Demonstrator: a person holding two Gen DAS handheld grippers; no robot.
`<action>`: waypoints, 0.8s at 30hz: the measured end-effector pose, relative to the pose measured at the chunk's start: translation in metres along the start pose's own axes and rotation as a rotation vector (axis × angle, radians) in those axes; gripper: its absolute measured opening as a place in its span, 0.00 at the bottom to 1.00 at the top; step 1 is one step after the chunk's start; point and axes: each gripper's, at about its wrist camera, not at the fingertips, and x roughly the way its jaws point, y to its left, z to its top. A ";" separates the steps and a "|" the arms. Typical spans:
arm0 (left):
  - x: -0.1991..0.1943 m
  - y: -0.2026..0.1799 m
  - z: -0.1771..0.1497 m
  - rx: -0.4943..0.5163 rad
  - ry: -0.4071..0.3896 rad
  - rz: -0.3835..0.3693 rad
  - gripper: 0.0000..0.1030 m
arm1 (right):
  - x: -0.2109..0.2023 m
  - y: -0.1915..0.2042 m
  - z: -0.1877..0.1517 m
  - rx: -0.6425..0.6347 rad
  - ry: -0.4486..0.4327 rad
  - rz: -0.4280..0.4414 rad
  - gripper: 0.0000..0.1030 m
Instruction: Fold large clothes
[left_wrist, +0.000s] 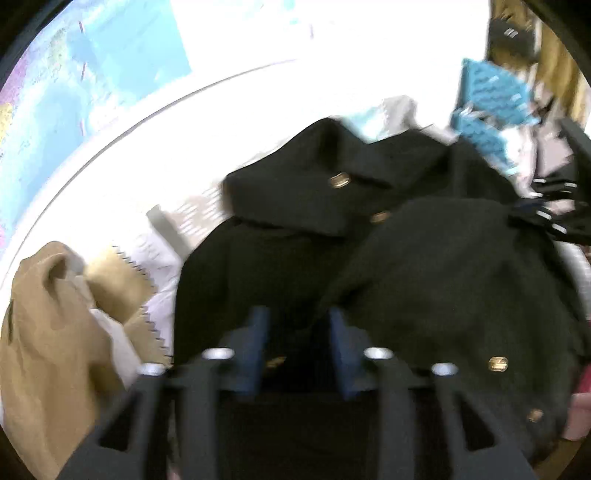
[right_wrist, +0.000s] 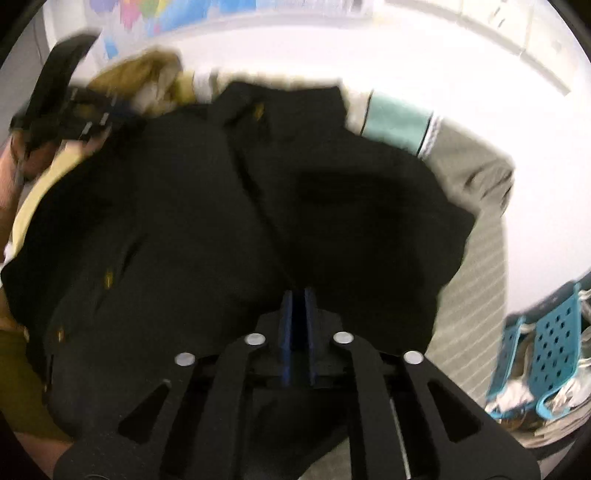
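Note:
A black coat (left_wrist: 424, 258) with gold buttons lies crumpled on a white surface, collar at the far side. It also fills the right wrist view (right_wrist: 221, 206). My left gripper (left_wrist: 298, 321) hovers over the coat's near edge with its blue fingers (left_wrist: 258, 332) apart and nothing between them. My right gripper (right_wrist: 298, 299) is shut, its blue pads (right_wrist: 286, 317) pinching a fold of the black coat. The left gripper also shows in the right wrist view (right_wrist: 70, 110), at the coat's far left. Both views are blurred.
A tan garment (left_wrist: 51, 317) lies left of the coat, on a white and tan cloth (left_wrist: 122, 280). A teal and grey garment (right_wrist: 443, 147) lies under the coat's right side. Blue perforated baskets (right_wrist: 550, 347) with clothes stand at the right. A colourful map (left_wrist: 74, 92) lies beyond.

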 end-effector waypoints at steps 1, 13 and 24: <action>0.004 0.003 0.000 -0.016 0.017 -0.040 0.60 | -0.003 -0.001 -0.001 0.013 -0.007 -0.012 0.19; 0.027 0.017 -0.033 -0.087 0.043 -0.064 0.64 | 0.021 -0.022 0.063 0.194 -0.120 0.000 0.57; -0.057 0.034 -0.066 -0.113 -0.200 0.063 0.80 | 0.036 -0.044 0.070 0.373 -0.131 -0.087 0.46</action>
